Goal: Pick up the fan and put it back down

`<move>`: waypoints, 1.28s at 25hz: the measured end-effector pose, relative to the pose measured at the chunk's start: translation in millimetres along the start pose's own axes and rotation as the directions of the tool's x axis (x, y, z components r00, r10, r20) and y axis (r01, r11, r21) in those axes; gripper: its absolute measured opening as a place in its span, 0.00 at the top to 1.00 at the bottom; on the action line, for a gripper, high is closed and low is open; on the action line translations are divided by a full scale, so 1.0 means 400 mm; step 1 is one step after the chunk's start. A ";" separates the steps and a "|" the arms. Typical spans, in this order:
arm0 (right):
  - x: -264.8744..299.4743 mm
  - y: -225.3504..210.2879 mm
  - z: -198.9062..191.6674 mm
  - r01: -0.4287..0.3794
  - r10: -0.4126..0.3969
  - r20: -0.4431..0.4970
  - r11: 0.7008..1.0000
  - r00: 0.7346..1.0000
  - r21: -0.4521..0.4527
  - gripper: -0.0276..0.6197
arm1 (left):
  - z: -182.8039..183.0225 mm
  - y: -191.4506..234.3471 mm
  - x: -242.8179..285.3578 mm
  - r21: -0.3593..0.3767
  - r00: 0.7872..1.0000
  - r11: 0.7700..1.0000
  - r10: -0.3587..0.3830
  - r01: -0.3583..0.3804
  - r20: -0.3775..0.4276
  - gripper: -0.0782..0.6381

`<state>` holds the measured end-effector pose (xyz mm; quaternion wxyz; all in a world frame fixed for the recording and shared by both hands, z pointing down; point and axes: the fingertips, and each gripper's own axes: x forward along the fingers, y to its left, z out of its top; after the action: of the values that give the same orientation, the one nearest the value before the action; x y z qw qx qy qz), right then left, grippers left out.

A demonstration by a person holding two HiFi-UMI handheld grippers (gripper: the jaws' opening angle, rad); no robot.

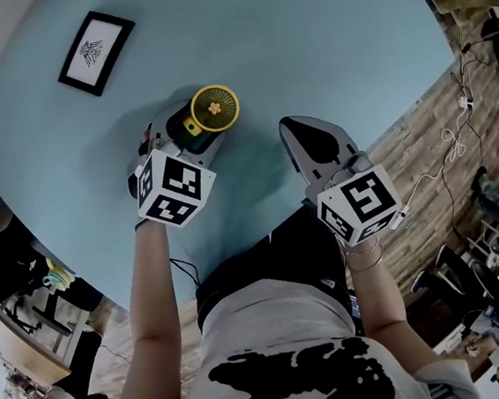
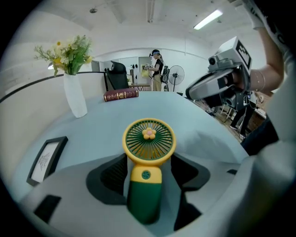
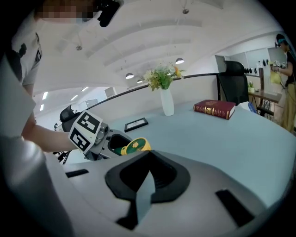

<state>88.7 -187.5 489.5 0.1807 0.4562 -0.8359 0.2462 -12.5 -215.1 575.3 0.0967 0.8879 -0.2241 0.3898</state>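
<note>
A small hand fan point(image 1: 213, 109) with a yellow ring head and a dark green handle point(image 2: 144, 199) rests on the pale blue table point(image 1: 322, 45). Its grille point(image 2: 149, 140) faces the left gripper's camera. My left gripper point(image 1: 185, 136) stands open around the handle, and a thin strip of table shows on each side between pad and handle. My right gripper point(image 1: 293, 127) hovers to the right of the fan, apart from it, with its tips together and nothing held. The right gripper view shows the fan point(image 3: 134, 146) between the left gripper's fingers point(image 3: 111, 139).
A black picture frame point(image 1: 96, 51) lies flat at the table's far left. A white vase of flowers point(image 2: 74, 92) and a red book point(image 2: 121, 95) stand at the far side. The table's near edge point(image 1: 237, 249) runs just in front of my body.
</note>
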 end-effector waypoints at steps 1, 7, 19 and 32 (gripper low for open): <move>-0.008 -0.007 0.003 0.005 -0.005 0.004 1.000 1.000 -0.004 0.95 | 0.010 0.002 -0.004 0.000 1.000 1.000 0.012 -0.012 0.008 0.46; -0.041 -0.018 0.043 0.002 -0.001 0.037 0.999 0.999 -0.043 0.95 | 0.064 0.019 -0.051 -0.042 0.994 0.995 0.088 -0.085 0.064 0.48; -0.088 0.026 0.114 -0.047 0.059 0.098 0.992 0.993 -0.116 0.95 | 0.140 0.018 -0.180 -0.153 0.962 0.969 0.219 -0.195 0.163 0.49; -0.126 0.094 0.218 -0.055 0.094 0.169 0.974 0.981 -0.221 0.95 | 0.258 0.028 -0.357 -0.198 0.894 0.945 0.313 -0.259 0.322 0.50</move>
<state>76.2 -186.6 382.8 0.1440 0.4225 -0.8869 0.1192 -36.0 -214.6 400.5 0.0632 0.8902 -0.3948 0.2183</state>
